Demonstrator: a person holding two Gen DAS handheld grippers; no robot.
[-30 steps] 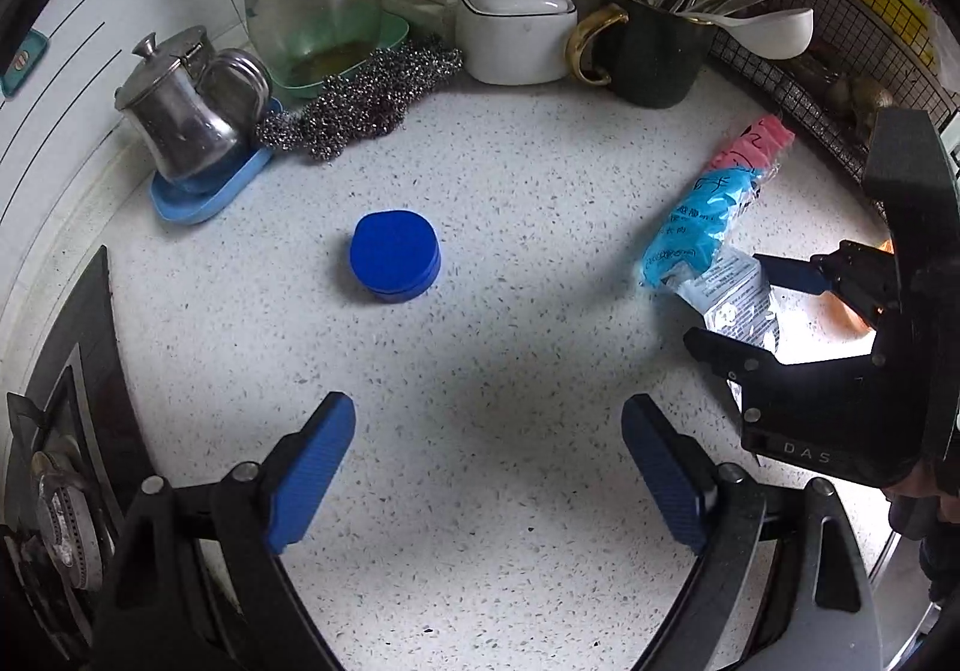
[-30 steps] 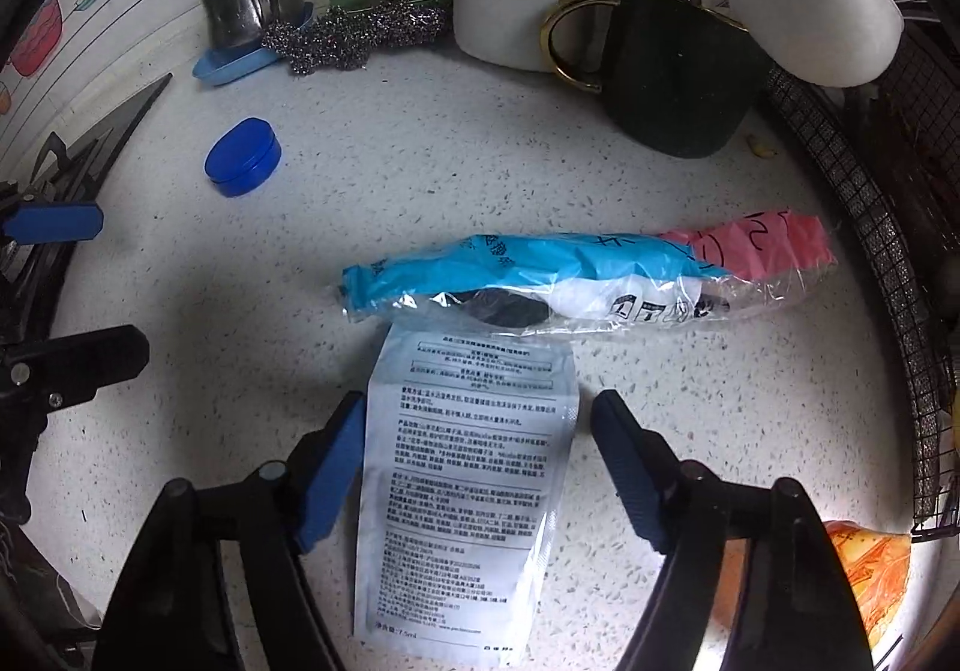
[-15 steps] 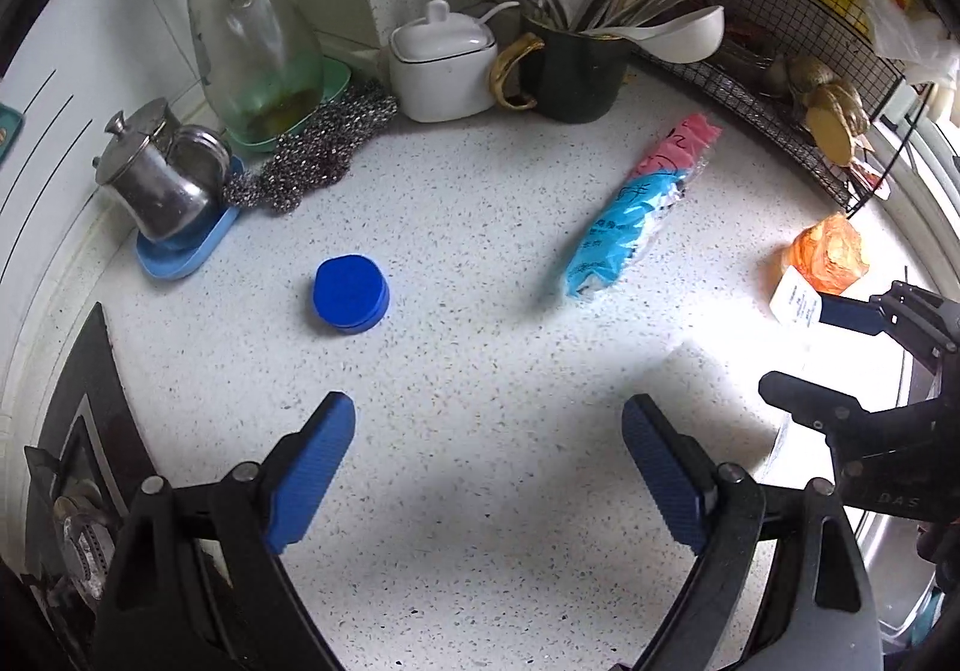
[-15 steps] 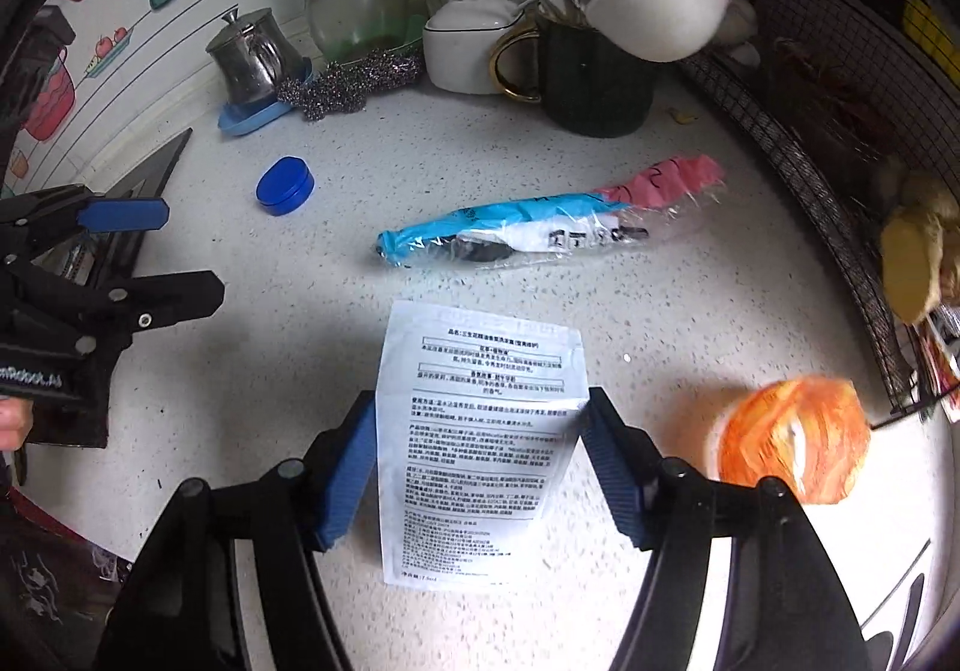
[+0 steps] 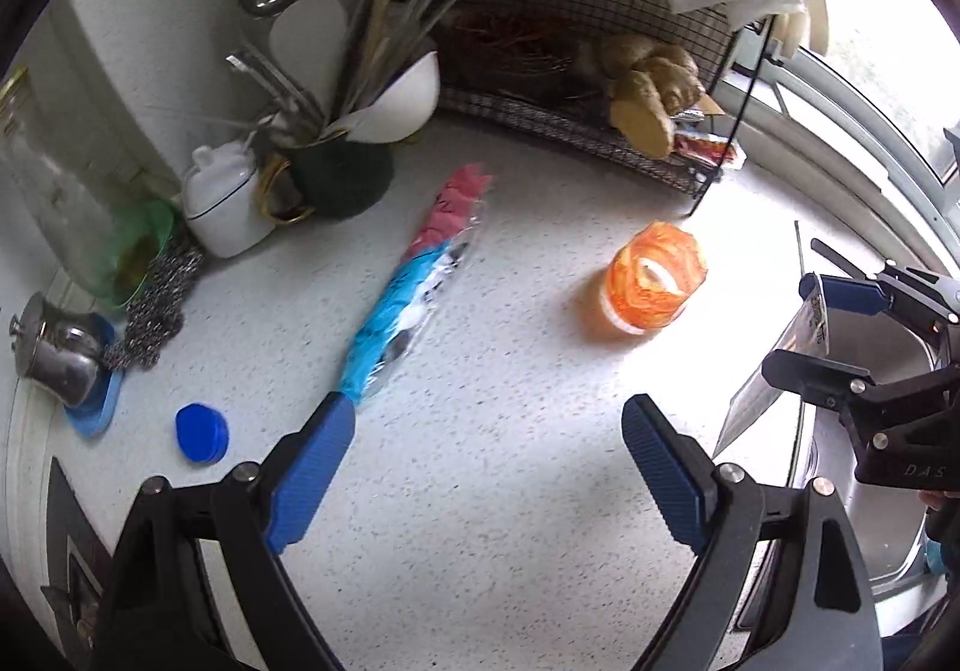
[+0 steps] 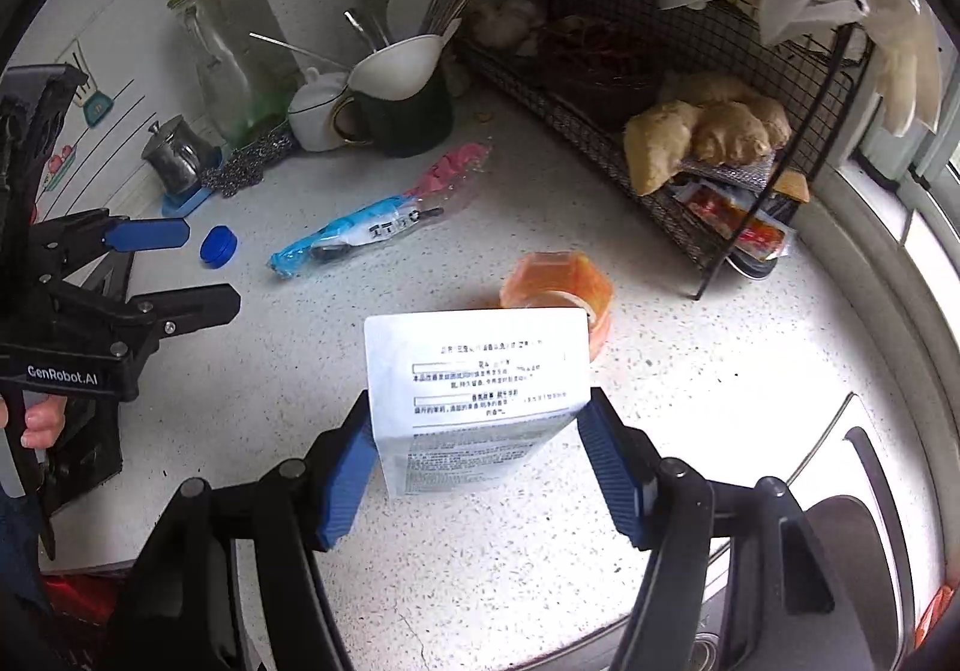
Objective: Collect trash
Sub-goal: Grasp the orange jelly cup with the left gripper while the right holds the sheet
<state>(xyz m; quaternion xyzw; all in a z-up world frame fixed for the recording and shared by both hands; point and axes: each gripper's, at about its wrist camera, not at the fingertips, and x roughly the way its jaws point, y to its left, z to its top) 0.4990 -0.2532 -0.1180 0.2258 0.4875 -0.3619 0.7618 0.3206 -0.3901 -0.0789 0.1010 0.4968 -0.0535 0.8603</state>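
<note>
Bare countertop lies open under the left gripper. At eleven o'clock a long blue-pink wrapper lies in the way, at one o'clock an orange wrapper, at twelve a wire rack; the sink drops at three.

White printed paper packet: a second ago it lay flat on the speckled white countertop between the blue pads; now it is lifted clear, clamped by its side edges.
Right gripper: risen and swung towards the steel sink, away from the long blue-and-pink plastic wrapper.
Left gripper: wide and empty, drawn back from the round blue bottle cap, now at its left edge.
Crumpled orange plastic wrapper: newly in both views, apparently unmoved.
</note>
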